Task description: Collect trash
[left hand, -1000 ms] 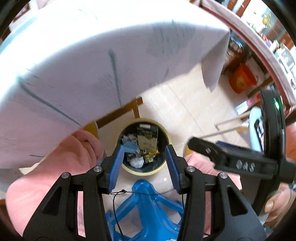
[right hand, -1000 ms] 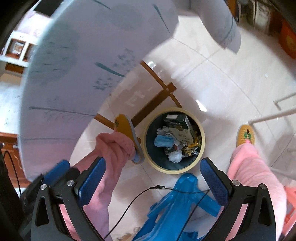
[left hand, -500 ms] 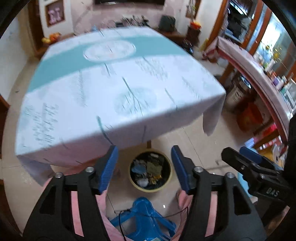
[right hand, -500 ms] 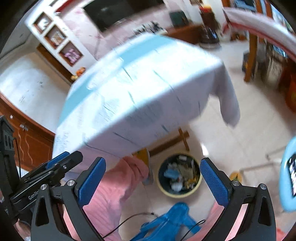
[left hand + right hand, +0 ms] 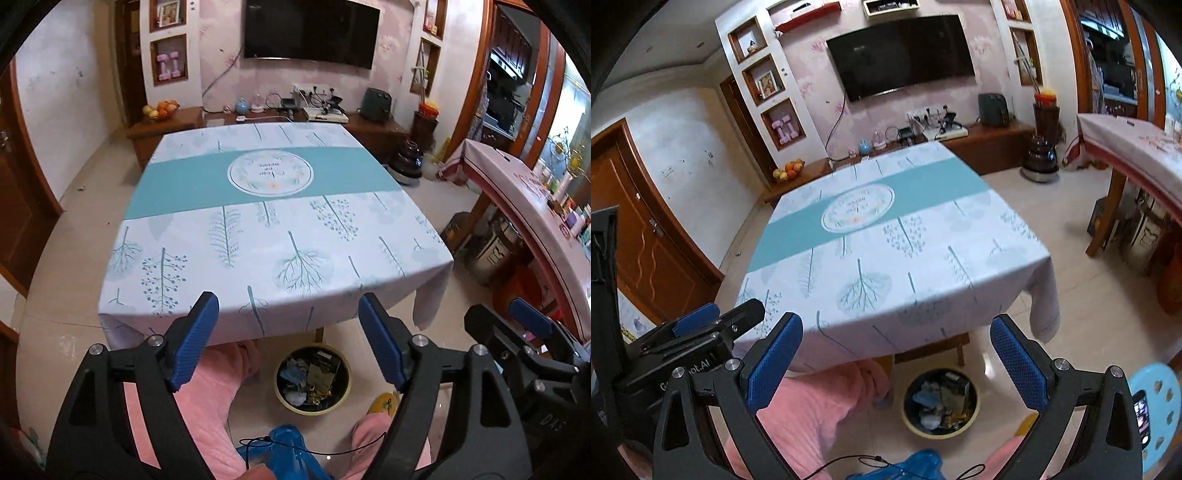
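The trash sits in the yellow bin (image 5: pixel 313 382) on the floor under the counter (image 5: pixel 273 229), whose tree-print cloth is bare, so collecting looks done. The left hand-held gripper (image 5: pixel 288 339) has just been opening and stands wide, nothing between its pads; the right hand-held gripper (image 5: pixel 895 365) gapes empty too (a television (image 5: pixel 312 31) hangs beyond).

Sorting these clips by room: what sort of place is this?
Most likely a home living and dining room: a wall-mounted television, a table with a patterned tablecloth, and a fruit bowl on the low cabinet.
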`<state>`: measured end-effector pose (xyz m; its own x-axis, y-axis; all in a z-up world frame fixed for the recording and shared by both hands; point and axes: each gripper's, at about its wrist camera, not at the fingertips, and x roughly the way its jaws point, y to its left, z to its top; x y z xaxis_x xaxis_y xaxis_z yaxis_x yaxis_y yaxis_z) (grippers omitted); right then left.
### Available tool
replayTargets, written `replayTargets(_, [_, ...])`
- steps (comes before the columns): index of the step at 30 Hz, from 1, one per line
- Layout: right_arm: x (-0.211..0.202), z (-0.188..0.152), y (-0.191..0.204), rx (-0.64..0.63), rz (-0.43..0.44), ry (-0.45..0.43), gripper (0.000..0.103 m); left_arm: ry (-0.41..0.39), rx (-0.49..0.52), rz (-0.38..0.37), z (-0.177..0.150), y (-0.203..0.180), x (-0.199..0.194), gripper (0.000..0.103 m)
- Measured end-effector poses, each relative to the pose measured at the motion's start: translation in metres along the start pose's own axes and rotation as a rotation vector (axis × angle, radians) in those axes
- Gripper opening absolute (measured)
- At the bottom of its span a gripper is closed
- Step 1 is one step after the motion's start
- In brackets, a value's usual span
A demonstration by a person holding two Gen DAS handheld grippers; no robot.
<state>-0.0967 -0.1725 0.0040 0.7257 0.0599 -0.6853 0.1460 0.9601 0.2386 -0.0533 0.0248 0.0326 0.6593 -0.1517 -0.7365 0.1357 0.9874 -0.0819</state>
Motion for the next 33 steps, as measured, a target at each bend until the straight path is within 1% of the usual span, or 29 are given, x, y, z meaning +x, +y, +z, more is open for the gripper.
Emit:
replayTargets(4, [-0.018,0.008,0.007,-0.027,-0.001,-0.025,0.103,-0.014,-0.026,0.012,0.002,0.0,-0.008,0.077])
replayTargets(8, [-0.031,0.016,0.018,-0.086,-0.021,-0.064,0.103,-0.03,-0.032,0.044,0.003,-0.001,-0.013,0.077])
replayTargets(16, [-0.031,0.02,0.026,-0.104,-0.026,-0.073,0.103,-0.016,-0.038,0.061,0.005,0.001,-0.009,0.077])
replayTargets(21, [-0.027,0.02,0.027,-0.092,-0.025,-0.065,0.103,-0.016,-0.039,0.06,0.004,0.002,-0.009,0.077])
replayTargets(28, [-0.012,0.018,0.02,-0.08,-0.025,-0.049,0.103,-0.009,-0.03,0.067,0.004,0.003,-0.006,0.077])
replayTargets(33, [-0.011,0.018,0.019,-0.08,-0.024,-0.048,0.103,-0.014,-0.029,0.074,0.003,0.005,-0.004,0.077])
